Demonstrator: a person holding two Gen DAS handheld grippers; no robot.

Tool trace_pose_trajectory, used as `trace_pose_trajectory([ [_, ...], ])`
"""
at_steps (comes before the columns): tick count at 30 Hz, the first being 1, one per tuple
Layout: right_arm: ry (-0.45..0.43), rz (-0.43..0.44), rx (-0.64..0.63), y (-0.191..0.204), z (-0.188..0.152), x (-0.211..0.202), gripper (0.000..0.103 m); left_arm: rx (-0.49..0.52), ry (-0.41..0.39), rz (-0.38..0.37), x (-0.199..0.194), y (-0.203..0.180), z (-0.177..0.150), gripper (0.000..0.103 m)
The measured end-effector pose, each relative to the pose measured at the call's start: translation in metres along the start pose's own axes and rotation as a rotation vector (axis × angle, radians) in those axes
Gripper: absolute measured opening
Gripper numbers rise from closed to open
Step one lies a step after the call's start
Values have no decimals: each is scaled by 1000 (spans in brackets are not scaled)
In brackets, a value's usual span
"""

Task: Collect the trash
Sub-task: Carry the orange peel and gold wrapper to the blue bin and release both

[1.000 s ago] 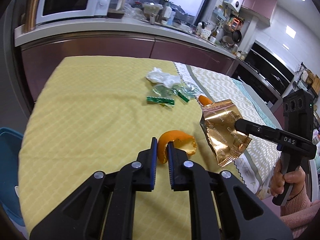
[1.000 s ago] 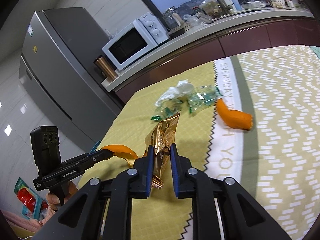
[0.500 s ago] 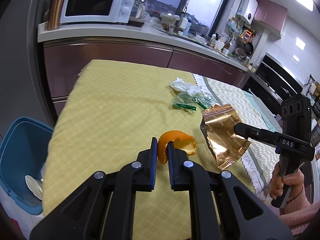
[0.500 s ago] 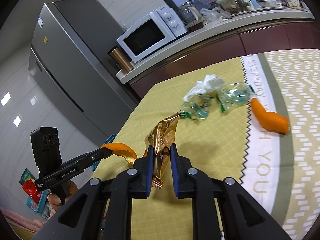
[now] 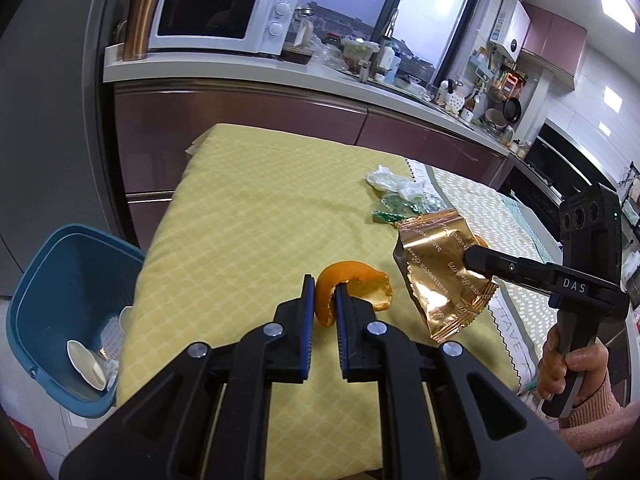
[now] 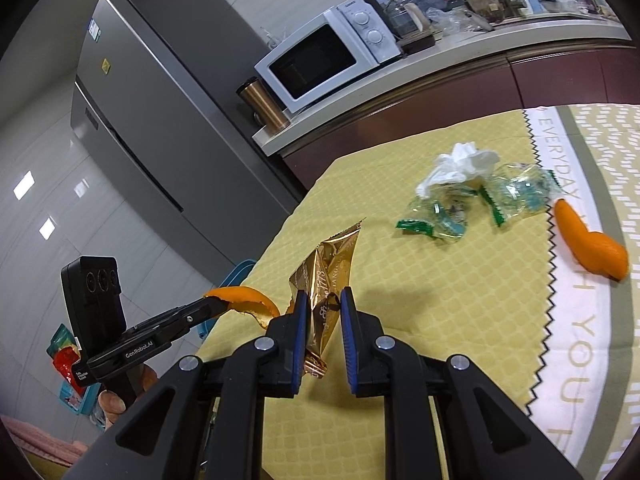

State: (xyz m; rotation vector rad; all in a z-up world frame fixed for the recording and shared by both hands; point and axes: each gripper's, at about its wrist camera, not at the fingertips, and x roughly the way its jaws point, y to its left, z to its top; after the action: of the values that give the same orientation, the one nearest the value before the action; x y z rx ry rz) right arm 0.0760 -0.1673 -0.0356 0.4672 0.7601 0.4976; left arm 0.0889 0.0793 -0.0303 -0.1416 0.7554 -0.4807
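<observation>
Two tongs are working over one yellow-clothed desk (image 5: 248,216); items are running left to right as the left wrist view is showing them.

1. Blue bin (image 5: 48,280), standing on the floor just beside the desk's left edge, holding white scraps.
2. Left tongs (image 5: 320,294), clamped together on a curled orange peel (image 5: 352,284); the peel is hanging clear above the cloth, one end pinched between the blue pads. The right wrist view is showing the same tongs (image 6: 212,304) gripping the peel (image 6: 244,296) by its tip.
3. White crumpled tissue (image 5: 390,180), lying on the cloth farther back, touching the next item.
4. Clear wrappers with green ends (image 5: 400,206), lying in a loose cluster just beside the tissue; also showing at (image 6: 480,204), with the tissue (image 6: 460,164) behind them.
5. Gold foil packet (image 5: 440,276), hanging in the air, clamped in the right tongs (image 5: 470,258); in their own view these tongs (image 6: 324,312) are pinching its crumpled lower part (image 6: 328,276).
6. Second orange peel (image 6: 592,244), lying on the white patterned runner (image 6: 580,340), well apart from both tongs.
7. A hand (image 5: 568,368) in a pink sleeve, gripping the right tongs' handle.
</observation>
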Motion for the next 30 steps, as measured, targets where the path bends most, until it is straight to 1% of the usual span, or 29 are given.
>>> trace_pose_trajectory([
  [11,29,46,-22,15,4,22,15,-29,-3,36,-12,15,-6,10],
  [30,87,105,-48,29,7,57,15,-77,-38,93,-33,42,-7,10],
])
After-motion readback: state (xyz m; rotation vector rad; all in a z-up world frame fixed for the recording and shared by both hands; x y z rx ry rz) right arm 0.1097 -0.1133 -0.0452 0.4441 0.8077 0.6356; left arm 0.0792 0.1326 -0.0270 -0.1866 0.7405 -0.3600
